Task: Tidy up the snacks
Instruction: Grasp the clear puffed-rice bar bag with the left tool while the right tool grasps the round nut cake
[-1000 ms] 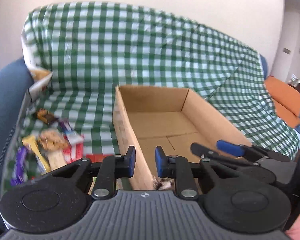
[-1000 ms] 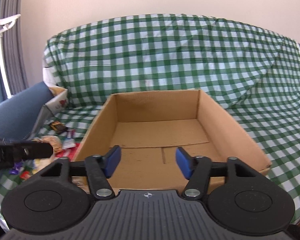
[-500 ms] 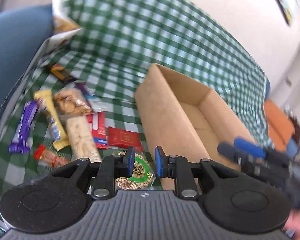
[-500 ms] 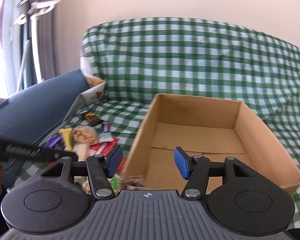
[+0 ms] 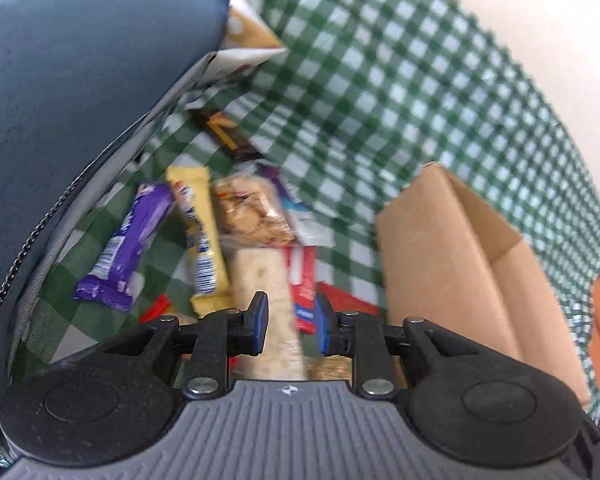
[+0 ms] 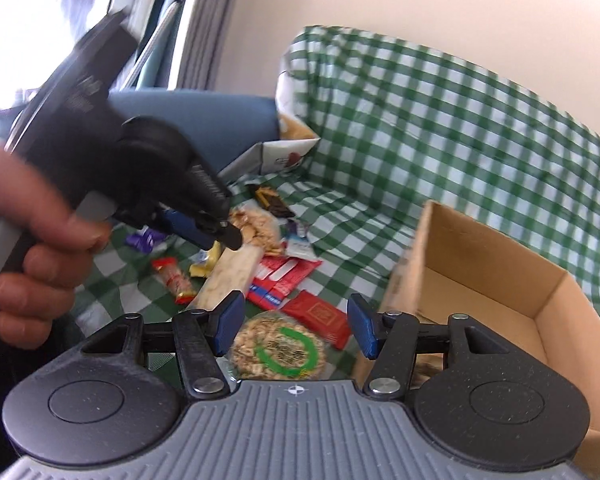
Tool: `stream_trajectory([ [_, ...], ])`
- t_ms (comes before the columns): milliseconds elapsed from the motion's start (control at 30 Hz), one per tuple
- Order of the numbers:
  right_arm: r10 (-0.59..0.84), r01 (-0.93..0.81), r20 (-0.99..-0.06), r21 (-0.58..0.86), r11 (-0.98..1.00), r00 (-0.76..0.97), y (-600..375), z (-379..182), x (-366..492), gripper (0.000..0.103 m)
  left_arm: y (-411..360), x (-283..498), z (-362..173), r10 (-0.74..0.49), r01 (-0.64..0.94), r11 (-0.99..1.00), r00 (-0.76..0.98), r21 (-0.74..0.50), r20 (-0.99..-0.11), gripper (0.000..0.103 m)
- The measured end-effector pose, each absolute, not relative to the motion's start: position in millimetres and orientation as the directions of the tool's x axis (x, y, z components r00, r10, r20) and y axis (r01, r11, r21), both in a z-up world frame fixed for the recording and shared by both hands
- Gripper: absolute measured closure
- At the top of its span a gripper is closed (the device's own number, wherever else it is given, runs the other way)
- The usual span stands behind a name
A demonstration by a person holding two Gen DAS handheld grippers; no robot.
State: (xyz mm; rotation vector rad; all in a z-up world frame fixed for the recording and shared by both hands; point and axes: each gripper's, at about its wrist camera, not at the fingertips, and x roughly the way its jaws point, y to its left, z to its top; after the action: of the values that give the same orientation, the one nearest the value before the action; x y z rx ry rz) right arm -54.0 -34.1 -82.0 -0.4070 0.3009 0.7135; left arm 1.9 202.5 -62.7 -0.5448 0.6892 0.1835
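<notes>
Cardboard box (image 6: 496,280) beside snacks (image 5: 236,232) — left claw (image 5: 289,326) opening, empty, right claw (image 6: 296,330) released

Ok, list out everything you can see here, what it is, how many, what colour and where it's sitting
cardboard box: one, brown, open, nothing visible inside, right of the snacks
checked cloth: one, green and white, draped over the sofa under everything
round nut cake: one, tan with green ring, nearest the right gripper
red packet: one, red, beside the box
red-and-white wrapper: one, mid pile
long pale bar: one, beige, ahead of the left gripper
yellow bar: one, left of the pale bar
purple bar: one, far left
biscuit bag: one, clear, behind the pale bar
dark bar: one, brown, at the back
blue cushion: one, left
left gripper: jaws opening, nothing gripped
right gripper: open
hand: one, holding the left gripper's handle
</notes>
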Motion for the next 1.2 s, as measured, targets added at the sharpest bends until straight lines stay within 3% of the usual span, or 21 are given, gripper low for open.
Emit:
stream_trajectory([
  [67, 0.555, -0.693, -0.434, -0.287, 0.661, 0.710, -20, -95, -52, 0.045, 206, 4, -66, -0.003, -0.356, 0.840, 0.752, -0.409, -0.659, 0.064],
  [267, 0.472, -0.663, -0.494, -0.349, 0.662, 0.730, 9, -119, -44, 0.035, 211, 5, -71, -0.016, -0.362, 0.834, 0.738, -0.416, -0.675, 0.059],
  [433, 0.435, -0.675, -0.551, -0.370, 0.638, 0.712, 17, -135, -35, 0.035, 204, 14, -78, -0.043, -0.343, 0.854, 0.704, -0.393, -0.709, 0.054],
  [600, 0.448, -0.707, -0.571, -0.387, 0.593, 0.688, 18, -142, -39, 0.050, 197, 24, -85, -0.026, -0.342, 0.876, 0.670, -0.339, -0.742, 0.042],
  [767, 0.487, -0.726, -0.553, -0.387, 0.568, 0.676, 14, -141, -46, 0.071, 190, 32, -92, -0.019, -0.323, 0.901, 0.640, -0.291, -0.768, 0.042],
  [867, 0.502, -0.732, -0.540, -0.408, 0.546, 0.676, 13, -143, -53, 0.074, 189, 36, -98, -0.013, -0.323, 0.908, 0.614, -0.266, -0.789, 0.043],
  [933, 0.524, -0.739, -0.524, -0.427, 0.520, 0.671, 12, -143, -59, 0.096, 188, 37, -99, -0.007, -0.318, 0.914, 0.612, -0.253, -0.791, 0.047],
  [967, 0.528, -0.737, -0.516, -0.440, 0.512, 0.675, 12, -142, -63, 0.100, 188, 36, -99, -0.002, -0.316, 0.916, 0.612, -0.247, -0.791, 0.056],
  [1200, 0.557, -0.752, -0.506, -0.425, 0.504, 0.659, 9, -138, -68, 0.101, 198, 25, -92, 0.007, -0.348, 0.896, 0.631, -0.276, -0.776, 0.063],
])
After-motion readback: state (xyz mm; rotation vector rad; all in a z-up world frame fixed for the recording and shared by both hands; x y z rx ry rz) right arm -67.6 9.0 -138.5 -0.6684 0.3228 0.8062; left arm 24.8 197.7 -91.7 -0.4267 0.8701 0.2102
